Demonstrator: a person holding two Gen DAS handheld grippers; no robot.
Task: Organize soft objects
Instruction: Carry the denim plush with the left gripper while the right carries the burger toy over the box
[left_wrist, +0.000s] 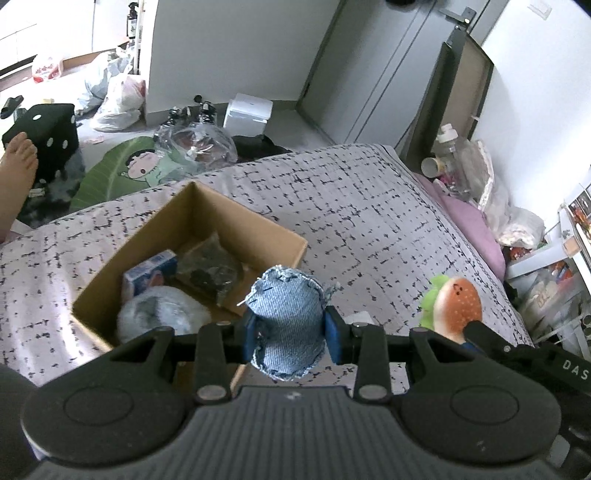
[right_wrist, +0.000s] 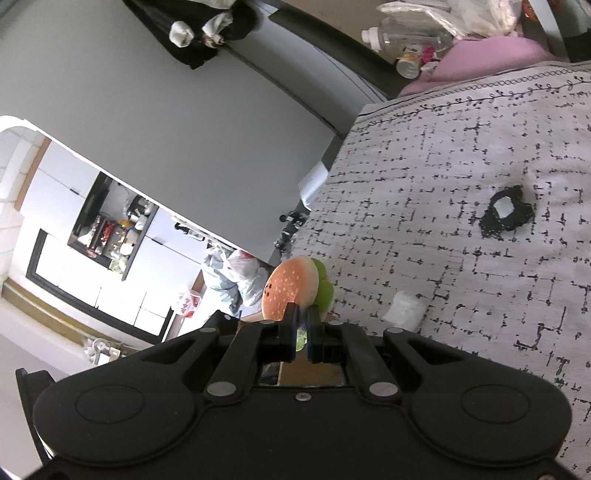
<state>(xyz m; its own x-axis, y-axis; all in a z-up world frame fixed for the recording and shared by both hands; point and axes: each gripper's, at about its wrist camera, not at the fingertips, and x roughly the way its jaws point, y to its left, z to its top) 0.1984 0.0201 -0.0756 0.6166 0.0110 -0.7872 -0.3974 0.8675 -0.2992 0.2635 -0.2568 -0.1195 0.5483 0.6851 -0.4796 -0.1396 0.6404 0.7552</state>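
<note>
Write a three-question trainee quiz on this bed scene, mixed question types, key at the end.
1. True or false: the left gripper holds the denim piece between its fingers.
2. Multiple choice: what does the right gripper grip? A) a bottle B) the burger plush C) a sock
3. Fill in: the open box rests on the ____.

Key
1. True; both blue pads press its sides.
2. B; the fingers are nearly closed on its edge.
3. Bed; the box already holds a blue carton, a dark bag and a pale bundle.
</note>
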